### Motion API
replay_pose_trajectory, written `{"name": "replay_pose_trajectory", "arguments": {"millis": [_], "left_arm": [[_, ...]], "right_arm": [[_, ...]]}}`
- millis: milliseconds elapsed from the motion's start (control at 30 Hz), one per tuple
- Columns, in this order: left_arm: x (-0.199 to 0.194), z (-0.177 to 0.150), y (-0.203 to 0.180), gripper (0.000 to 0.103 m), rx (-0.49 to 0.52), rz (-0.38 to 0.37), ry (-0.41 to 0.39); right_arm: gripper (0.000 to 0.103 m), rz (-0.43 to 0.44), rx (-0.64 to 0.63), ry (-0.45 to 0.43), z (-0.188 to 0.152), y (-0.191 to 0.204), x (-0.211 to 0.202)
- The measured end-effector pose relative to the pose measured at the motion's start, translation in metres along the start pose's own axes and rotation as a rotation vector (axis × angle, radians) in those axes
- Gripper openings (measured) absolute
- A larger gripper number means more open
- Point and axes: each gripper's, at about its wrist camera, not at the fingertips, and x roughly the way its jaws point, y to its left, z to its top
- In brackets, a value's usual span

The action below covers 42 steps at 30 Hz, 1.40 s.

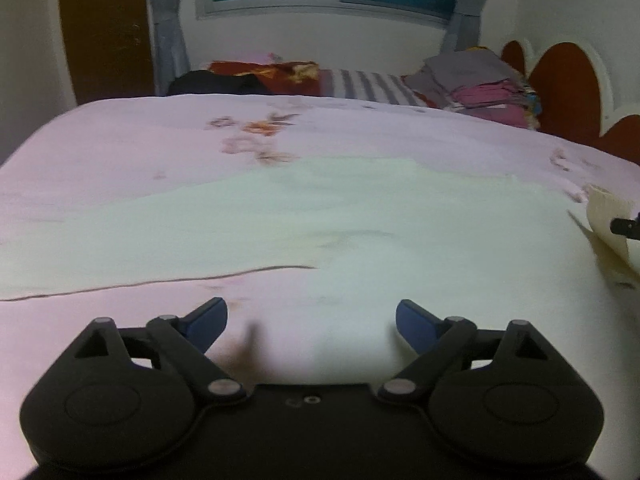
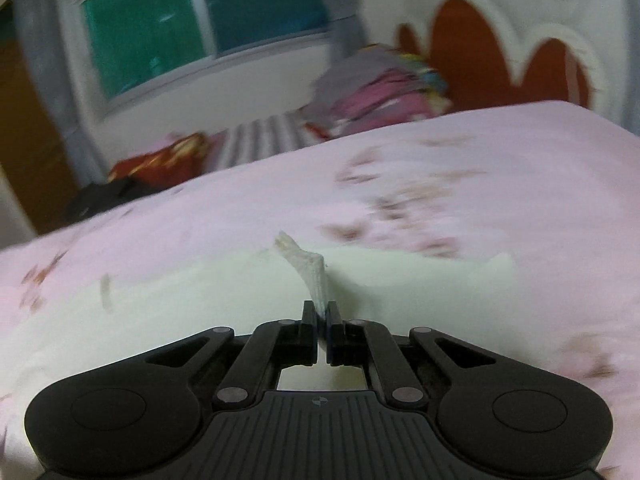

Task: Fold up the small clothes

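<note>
- Clamped tight, the right gripper (image 2: 320, 316) is seen with its jaws pinched on a ribbed edge of the pale garment (image 2: 224, 300), a strip of cloth rising up and forward from between the pads.
- Beyond that pinch, the rest of the garment is spread flat on the pink floral bedsheet (image 2: 500, 208), ahead of and to the left of the right gripper.
- Spread wide, the left gripper (image 1: 311, 318) is held over the near edge of the same garment (image 1: 280, 216); nothing is held between its blue fingertips (image 1: 208, 316), and no contact with the cloth can be made out.
- At the far right of the left gripper's view, the lifted corner (image 1: 608, 220) is seen curling up off the sheet.
- For a clean fold, the raised edge should be carried low and straight across the garment, and the opposite edge should be pinned or taken by the free gripper so the cloth is not dragged.
- Well beyond both grippers, a stack of folded clothes (image 1: 488, 84) lies by the headboard.
</note>
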Motion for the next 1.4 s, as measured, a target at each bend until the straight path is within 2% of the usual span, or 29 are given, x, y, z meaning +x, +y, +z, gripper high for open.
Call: {"name": "replay_pose_trajectory", "arguments": {"millis": [167, 233, 467, 533, 567, 600, 667, 733, 767, 800, 933, 1000, 1067, 1100, 1133, 1200, 1267, 1400], "left_arm": [[-0.003, 0.0, 0.032, 0.094, -0.045, -0.017, 0.002], [-0.004, 0.0, 0.04, 0.086, -0.045, -0.012, 0.003], [-0.005, 0.004, 0.048, 0.085, -0.06, -0.053, 0.0], [-0.003, 0.008, 0.041, 0.085, -0.065, -0.092, -0.004], [0.0, 0.011, 0.035, 0.085, -0.066, -0.118, -0.005], [0.004, 0.014, 0.028, 0.082, -0.068, -0.153, -0.004], [0.015, 0.021, 0.008, 0.074, -0.067, -0.235, 0.003], [0.031, 0.026, -0.017, 0.061, -0.071, -0.316, 0.023], [0.041, 0.028, -0.032, 0.059, -0.073, -0.353, 0.042], [0.05, 0.03, -0.043, 0.055, -0.08, -0.381, 0.063], [0.09, 0.035, -0.083, 0.046, -0.125, -0.448, 0.131], [0.106, 0.037, -0.093, 0.045, -0.177, -0.464, 0.136], [0.118, 0.043, -0.101, 0.039, -0.215, -0.482, 0.124], [0.122, 0.045, -0.104, 0.024, -0.223, -0.491, 0.131], [0.125, 0.047, -0.109, 0.003, -0.222, -0.499, 0.148], [0.127, 0.051, -0.112, 0.004, -0.211, -0.493, 0.159], [0.114, 0.051, -0.107, 0.004, -0.191, -0.501, 0.106], [0.089, 0.056, -0.082, 0.004, -0.146, -0.466, 0.028]], "right_arm": [[0.003, 0.081, -0.088, 0.039, -0.017, 0.07, 0.026], [0.003, 0.12, -0.111, 0.058, -0.025, 0.095, 0.036], [0.004, 0.178, -0.178, 0.142, -0.053, 0.147, 0.071], [0.025, 0.152, -0.208, 0.119, -0.057, 0.151, 0.068], [0.06, 0.146, -0.208, 0.096, -0.057, 0.148, 0.063], [0.073, 0.14, -0.2, 0.06, -0.057, 0.143, 0.056], [0.073, 0.14, -0.177, 0.033, -0.059, 0.129, 0.041], [0.051, 0.144, -0.127, 0.053, -0.058, 0.107, 0.034], [0.035, 0.14, -0.1, 0.071, -0.059, 0.097, 0.03], [0.032, 0.128, -0.077, 0.088, -0.058, 0.085, 0.028], [0.03, 0.095, -0.015, 0.108, -0.06, 0.035, 0.015], [0.03, 0.088, 0.01, 0.117, -0.06, 0.015, 0.011], [0.03, 0.083, 0.036, 0.127, -0.06, -0.003, 0.01], [0.03, 0.081, 0.05, 0.129, -0.06, -0.008, 0.011], [0.03, 0.082, 0.067, 0.129, -0.06, -0.013, 0.013], [0.03, 0.084, 0.096, 0.126, -0.058, -0.025, 0.007], [0.03, 0.076, 0.114, 0.122, -0.056, -0.029, 0.008], [0.03, 0.086, 0.143, 0.128, -0.055, -0.039, 0.012]]}}
